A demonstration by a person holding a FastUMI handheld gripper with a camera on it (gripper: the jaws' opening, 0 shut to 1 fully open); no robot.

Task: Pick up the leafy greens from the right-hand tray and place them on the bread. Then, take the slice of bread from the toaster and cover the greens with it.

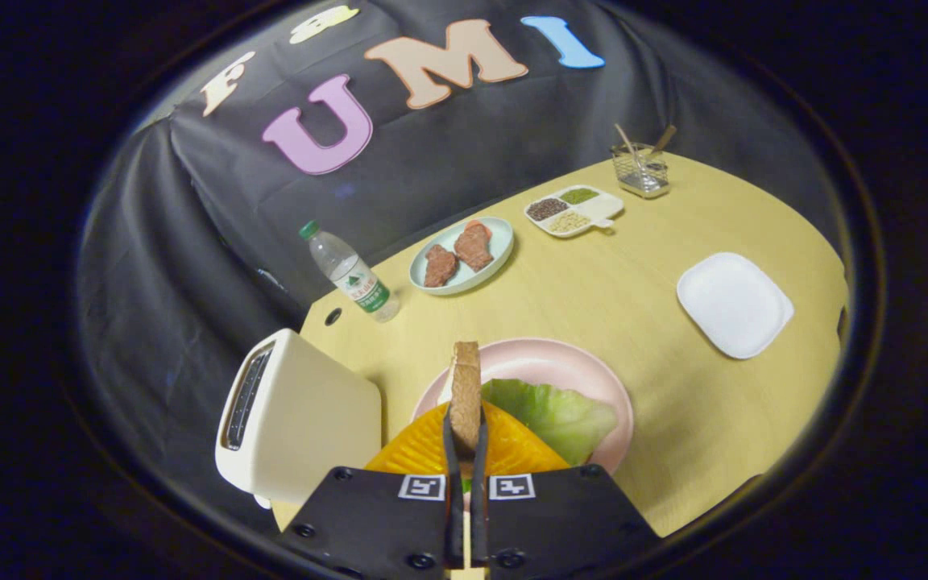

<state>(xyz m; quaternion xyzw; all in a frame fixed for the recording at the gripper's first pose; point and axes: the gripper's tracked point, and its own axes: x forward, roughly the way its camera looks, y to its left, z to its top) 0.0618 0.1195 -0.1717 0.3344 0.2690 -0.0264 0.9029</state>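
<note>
One fisheye camera rides on the claw point(465, 439), looking forward along its two fingers and down at a slant. It hangs close above the pink plate point(548, 364) at the near side of the desk point(641, 298), facing the booth's cloth wall beyond.

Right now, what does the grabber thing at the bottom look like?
The gripper has two thin, flat, upright fingers standing close together. Behind them sit two wide, dark, angular blocks with small round screws along their edges. Each block carries a little square black-and-white marker tag next to the fingers. No cables or sleeves are visible.
</note>
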